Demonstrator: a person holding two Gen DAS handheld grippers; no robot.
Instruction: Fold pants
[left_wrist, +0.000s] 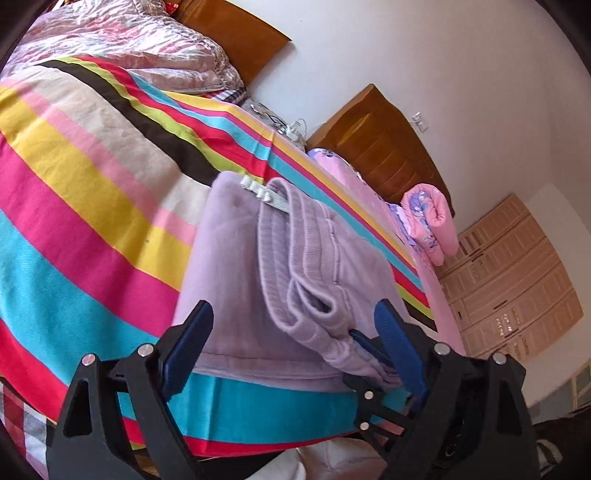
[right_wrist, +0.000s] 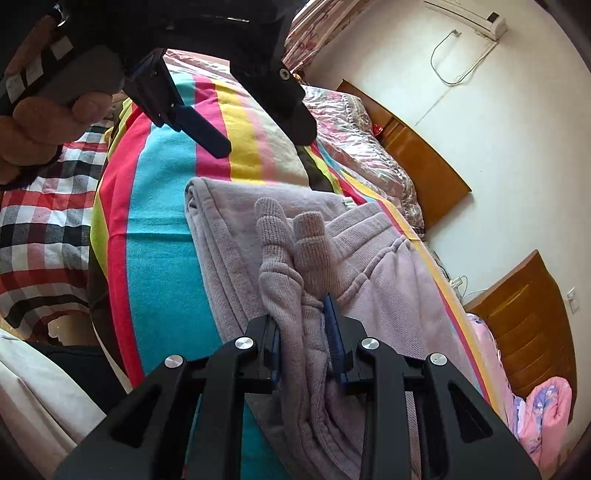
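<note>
Clamping the cuffs, left jaws apart

Your right gripper is closed on the ribbed cuffs of the lilac pants, which lie folded near the edge of the striped bedspread. Your left gripper hovers just above them, fingers spread wide.

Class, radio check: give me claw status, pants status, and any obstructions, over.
Left claw open, empty. Right claw shut on ribbed cuffs of lilac fleece pants, partly folded on striped bedsheet. No obstructions.

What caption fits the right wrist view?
Right gripper clamps ribbed cuffs of folded lilac fleece pants on striped bedspread.
</note>
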